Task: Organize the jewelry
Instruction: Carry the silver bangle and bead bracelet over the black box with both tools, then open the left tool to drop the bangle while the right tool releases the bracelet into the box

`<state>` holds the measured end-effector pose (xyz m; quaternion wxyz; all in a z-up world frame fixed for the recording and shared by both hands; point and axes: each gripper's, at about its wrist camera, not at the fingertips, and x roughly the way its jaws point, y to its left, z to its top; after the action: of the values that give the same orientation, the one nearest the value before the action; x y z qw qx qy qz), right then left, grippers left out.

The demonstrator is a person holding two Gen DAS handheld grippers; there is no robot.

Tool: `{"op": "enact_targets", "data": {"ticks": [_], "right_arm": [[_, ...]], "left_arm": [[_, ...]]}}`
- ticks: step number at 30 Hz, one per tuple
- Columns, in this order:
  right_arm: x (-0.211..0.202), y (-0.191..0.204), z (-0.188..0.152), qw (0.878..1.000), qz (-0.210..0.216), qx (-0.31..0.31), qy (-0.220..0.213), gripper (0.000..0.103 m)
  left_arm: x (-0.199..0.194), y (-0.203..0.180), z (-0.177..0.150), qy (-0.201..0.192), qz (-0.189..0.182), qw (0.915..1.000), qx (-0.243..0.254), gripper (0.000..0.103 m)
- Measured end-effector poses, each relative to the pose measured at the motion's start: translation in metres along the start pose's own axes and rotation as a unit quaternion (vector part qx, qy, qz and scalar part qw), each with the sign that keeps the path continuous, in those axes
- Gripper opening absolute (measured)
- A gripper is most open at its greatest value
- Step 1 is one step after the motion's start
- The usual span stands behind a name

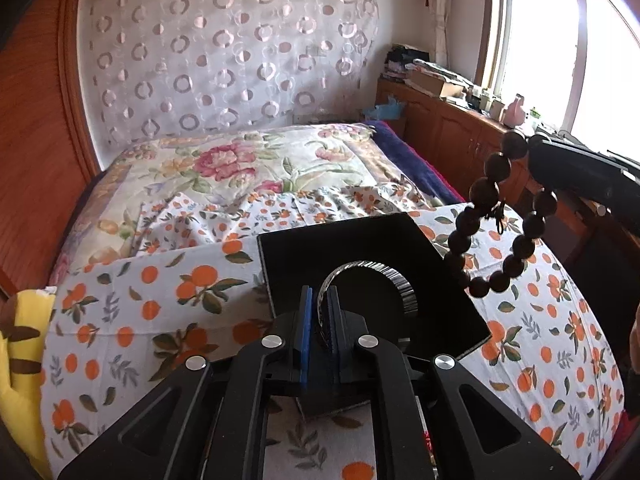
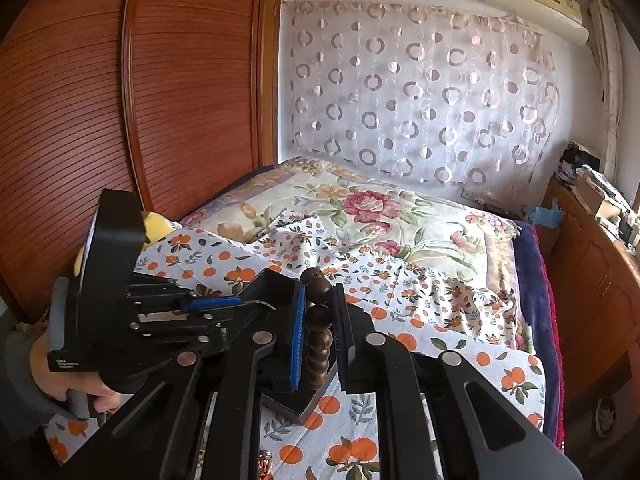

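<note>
My left gripper (image 1: 319, 312) is shut on a silver bangle (image 1: 372, 270) and holds it just above a black square tray (image 1: 320, 248) lying on the orange-print sheet. My right gripper (image 2: 319, 320) is shut on a dark wooden bead bracelet (image 2: 319, 336). In the left wrist view the bead bracelet (image 1: 496, 224) hangs in a loop from the right gripper (image 1: 532, 160), above the tray's right corner. The left gripper (image 2: 224, 305) shows at the left in the right wrist view, with the tray's edge (image 2: 298, 404) below my right fingers.
The bed carries an orange-print sheet (image 1: 132, 320) and a floral quilt (image 1: 240, 164). A yellow plush (image 1: 20, 360) lies at the left. A wooden wardrobe (image 2: 80, 120) stands left, a wooden cabinet (image 1: 448, 128) with clutter runs right under the window.
</note>
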<state>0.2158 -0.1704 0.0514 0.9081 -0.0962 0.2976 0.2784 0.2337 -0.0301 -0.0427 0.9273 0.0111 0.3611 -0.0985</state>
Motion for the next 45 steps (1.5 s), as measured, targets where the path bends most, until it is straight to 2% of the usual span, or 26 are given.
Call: {"op": "enact_targets", "data": {"ticks": [8, 11, 18, 22, 30, 32, 33, 38, 43, 45], "right_arm": [[0.009, 0.013, 0.0, 1.0, 0.026, -0.001, 0.006, 0.015], [0.015, 0.022, 0.002, 0.999, 0.037, -0.004, 0.008, 0.015], [0.041, 0.038, -0.005, 0.997, 0.07, 0.009, 0.032, 0.015], [0.054, 0.045, -0.008, 0.996, 0.071, 0.007, 0.049, 0.015], [0.092, 0.022, -0.011, 0.995, 0.039, 0.017, 0.085, 0.016], [0.095, 0.017, -0.012, 0.995, 0.03, 0.024, 0.09, 0.024], [0.094, 0.014, -0.013, 0.995, 0.029, 0.027, 0.088, 0.031], [0.071, 0.008, -0.021, 0.997, 0.021, 0.03, 0.071, 0.031], [0.033, 0.012, -0.047, 0.998, 0.006, 0.021, 0.057, 0.031], [0.023, 0.014, -0.057, 0.998, 0.004, 0.026, 0.054, 0.031]], "left_arm": [[-0.024, 0.012, -0.003, -0.021, 0.012, 0.9997, -0.003, 0.01], [-0.035, 0.019, -0.008, -0.028, 0.022, 0.9994, 0.001, 0.015], [-0.054, 0.033, -0.023, -0.035, 0.034, 0.9988, 0.003, 0.015], [-0.056, 0.039, -0.029, -0.033, 0.033, 0.9989, -0.002, 0.015], [-0.059, 0.038, -0.037, -0.032, 0.028, 0.9991, -0.002, 0.015], [-0.061, 0.037, -0.039, -0.032, 0.027, 0.9991, 0.0, 0.016], [-0.061, 0.037, -0.04, -0.031, 0.026, 0.9992, 0.001, 0.016], [-0.066, 0.035, -0.051, -0.029, 0.019, 0.9994, -0.002, 0.024], [-0.075, 0.025, -0.064, -0.026, 0.009, 0.9996, 0.006, 0.029], [-0.08, 0.02, -0.07, -0.027, 0.004, 0.9995, 0.012, 0.036]]}}
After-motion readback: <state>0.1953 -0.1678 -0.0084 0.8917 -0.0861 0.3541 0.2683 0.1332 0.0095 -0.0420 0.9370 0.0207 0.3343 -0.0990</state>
